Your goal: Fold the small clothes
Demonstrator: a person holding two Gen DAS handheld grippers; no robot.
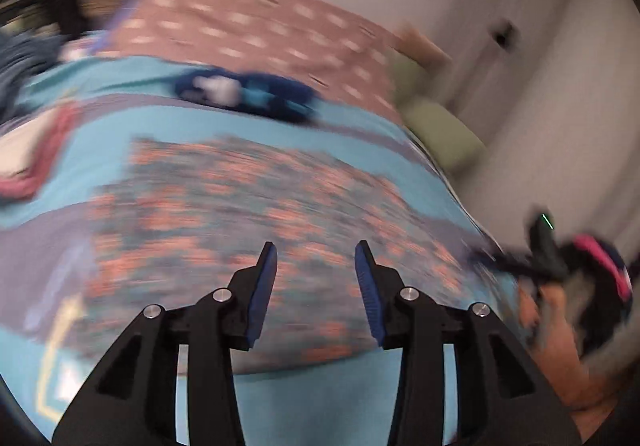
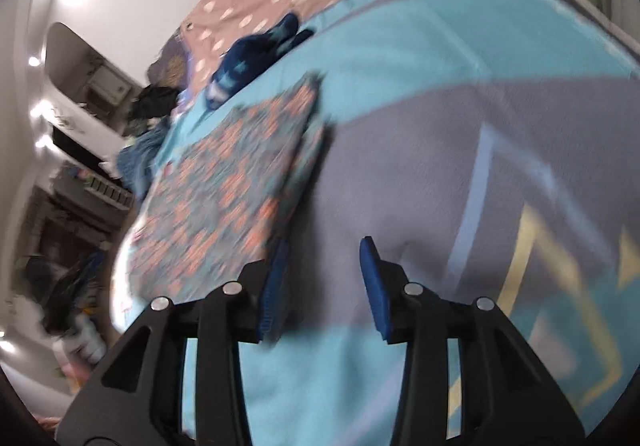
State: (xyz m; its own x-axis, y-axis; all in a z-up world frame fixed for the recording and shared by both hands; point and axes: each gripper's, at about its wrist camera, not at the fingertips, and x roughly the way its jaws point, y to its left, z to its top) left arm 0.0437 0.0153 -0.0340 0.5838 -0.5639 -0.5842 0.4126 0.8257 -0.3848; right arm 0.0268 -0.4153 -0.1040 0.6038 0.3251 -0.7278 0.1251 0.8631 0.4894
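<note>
White walls and a pale door frame the left wrist view, where a bed is spread with a turquoise-and-grey patterned blanket (image 1: 320, 398) over a dusty-pink spotted sheet (image 1: 248, 30). Lying flat on the blanket is the task's thing — a grey-blue cloth garment with an orange print (image 1: 260, 214), roughly rectangular and apparently already folded. Beyond it sits a bundled dark-blue small garment (image 1: 248, 94), with a red-and-white garment (image 1: 28, 162) at the left edge. Above the near edge of the printed piece, the left gripper (image 1: 316, 278) has its jaws partly apart with nothing between the blue pads. Blur smears the right gripper (image 1: 548, 258) at the far right, held in a hand (image 1: 560, 330).

From the right wrist view, the printed garment lies left of centre on the blanket, its near corner just beside the left pad of the right gripper (image 2: 326, 278); these jaws also stand partly apart and empty. Whether that pad touches the cloth I cannot tell.

Judging by this, the fold looks finished — good practice is to lift both grippers clear without snagging an edge, check the corners stay square, then reach for the dark-blue bundle.
</note>
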